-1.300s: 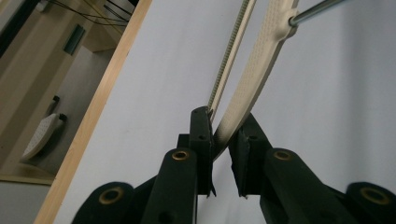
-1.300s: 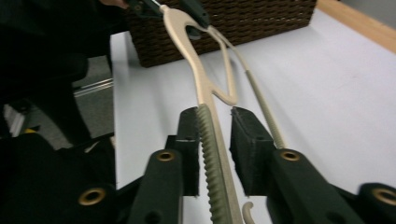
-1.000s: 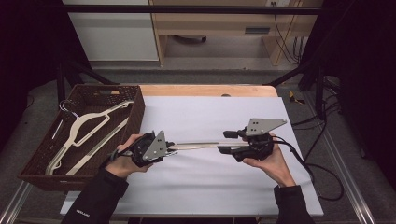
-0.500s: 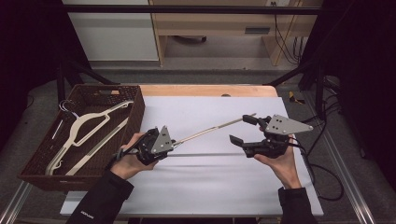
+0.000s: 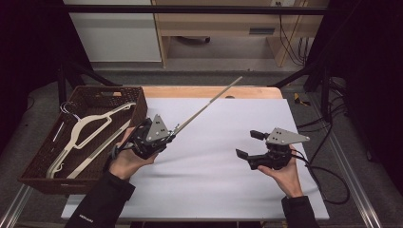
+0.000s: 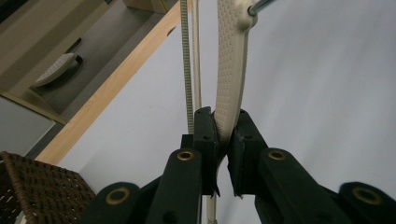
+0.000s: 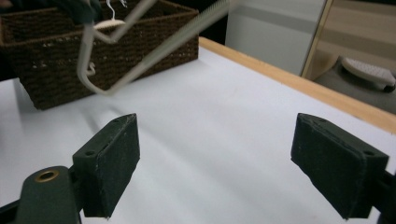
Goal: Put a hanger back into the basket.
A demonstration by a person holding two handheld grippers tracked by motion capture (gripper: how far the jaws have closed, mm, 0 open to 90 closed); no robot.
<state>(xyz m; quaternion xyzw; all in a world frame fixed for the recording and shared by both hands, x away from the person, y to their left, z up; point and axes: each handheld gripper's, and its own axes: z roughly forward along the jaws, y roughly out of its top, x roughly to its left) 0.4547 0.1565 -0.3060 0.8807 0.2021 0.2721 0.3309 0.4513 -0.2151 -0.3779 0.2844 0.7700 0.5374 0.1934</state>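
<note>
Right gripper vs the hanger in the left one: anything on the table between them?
No. In the high view, only bare white table separates the open right gripper from the hanger clamped in the left gripper.

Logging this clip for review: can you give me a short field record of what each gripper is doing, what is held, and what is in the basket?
left gripper: shut on the hanger, lifted above the table
hanger: cream, its long bar pointing up and away toward the far table edge
right gripper: open, holding nothing, low over the table
basket: brown wicker, at the table's left side
basket contents: another cream hanger lying inside
table: white top with a wooden far edge
</note>
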